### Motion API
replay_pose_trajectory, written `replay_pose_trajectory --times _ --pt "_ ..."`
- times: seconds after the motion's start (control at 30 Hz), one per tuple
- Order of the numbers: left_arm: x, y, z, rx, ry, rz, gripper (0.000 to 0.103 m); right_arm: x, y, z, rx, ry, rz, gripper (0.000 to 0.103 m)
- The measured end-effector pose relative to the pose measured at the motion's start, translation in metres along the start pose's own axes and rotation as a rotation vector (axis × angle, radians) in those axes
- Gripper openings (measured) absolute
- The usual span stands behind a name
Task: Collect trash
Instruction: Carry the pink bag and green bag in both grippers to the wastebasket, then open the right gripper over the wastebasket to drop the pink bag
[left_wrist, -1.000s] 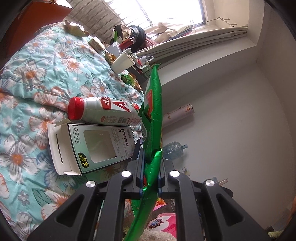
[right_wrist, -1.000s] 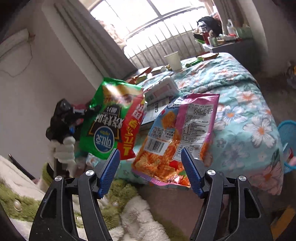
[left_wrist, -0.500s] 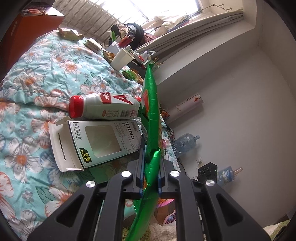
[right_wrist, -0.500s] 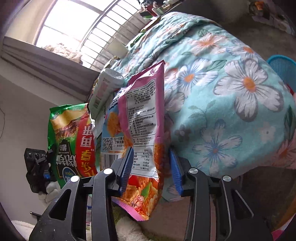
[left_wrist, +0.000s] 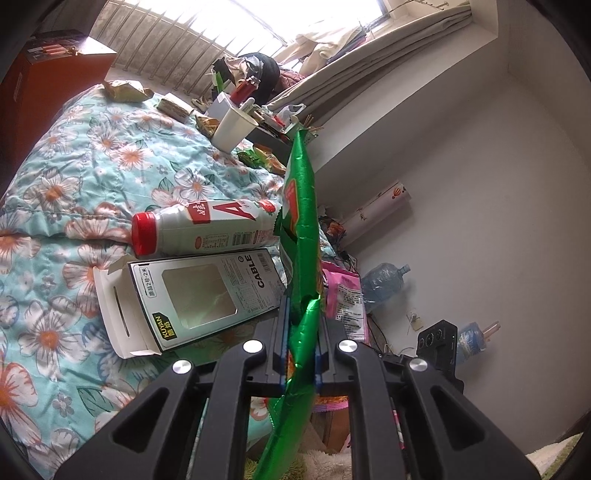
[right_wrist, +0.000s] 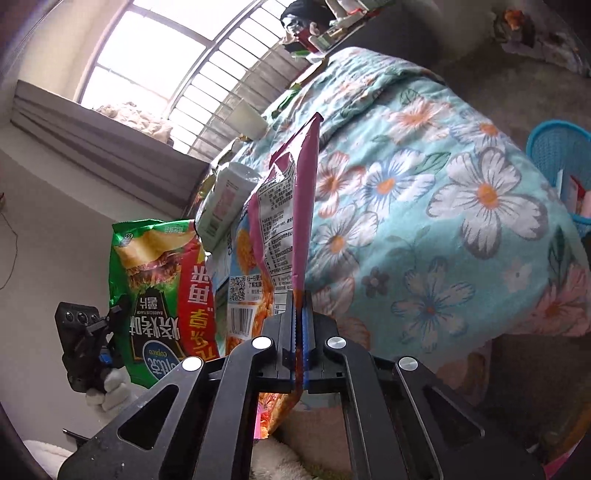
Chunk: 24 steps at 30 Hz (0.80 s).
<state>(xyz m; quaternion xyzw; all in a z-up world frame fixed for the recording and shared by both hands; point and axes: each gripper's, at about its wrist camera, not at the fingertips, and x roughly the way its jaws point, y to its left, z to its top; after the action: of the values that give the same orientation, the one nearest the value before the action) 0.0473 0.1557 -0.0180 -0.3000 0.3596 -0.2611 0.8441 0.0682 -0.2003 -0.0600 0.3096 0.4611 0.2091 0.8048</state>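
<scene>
Left gripper (left_wrist: 300, 325): jaws drawn nearly together, pinching the green chip bag (left_wrist: 301, 229) by its lower part; the bag stands edge-on between the pads, its foil creased where they press.
Green chip bag, from the other side: seen from the right wrist as a green and red printed packet (right_wrist: 159, 291) hanging upside down off the bed's near edge, held by the black left gripper and a white-gloved hand (right_wrist: 107, 391).
Right gripper (right_wrist: 299, 325): jaws have just been closing and now stand fully together, blue pads clamped on the pink snack bag (right_wrist: 280, 221); the bag's sealed edge runs up from between the pads.
Pink snack bag, place: at the bed's near edge, upper end leaning over the quilt, lower end hanging below the pads; a pink strip of it (left_wrist: 345, 295) shows behind the green bag in the left view.
Bed: floral turquoise quilt (right_wrist: 424, 206), carrying most of the loose items.
White bottle (left_wrist: 207, 229): red cap, lying on its side on the quilt, just beside the cable box.
Cable box (left_wrist: 192, 299): flat, opened carton with a window, lying on the quilt next to the green bag.
Paper cup (left_wrist: 232, 129): white, farther up the quilt among small wrappers.
Blue basket (right_wrist: 561, 162): on the floor beside the bed, some items inside.
Water jug (left_wrist: 384, 280): on the floor by the wall.
</scene>
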Motion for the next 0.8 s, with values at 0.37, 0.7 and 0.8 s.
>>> replay_pose_trajectory --times 0.37,0.7,0.8 --pt "0.032 -0.1 0.051 0.223 -0.006 -0.158 0.009 -0.117 -0.023 0.028 0.054 -0.317 -0.02 0.001" --pt "0.187 -0.227 0.091 0.378 0.146 -0.259 0.009 -0.192 -0.118 0.051 0.291 -0.553 -0.148 0.001" --pt "0.253 -0.248 0.083 0.39 0.224 -0.229 0.009 -0.181 -0.165 0.06 0.418 -0.555 -0.185 0.001"
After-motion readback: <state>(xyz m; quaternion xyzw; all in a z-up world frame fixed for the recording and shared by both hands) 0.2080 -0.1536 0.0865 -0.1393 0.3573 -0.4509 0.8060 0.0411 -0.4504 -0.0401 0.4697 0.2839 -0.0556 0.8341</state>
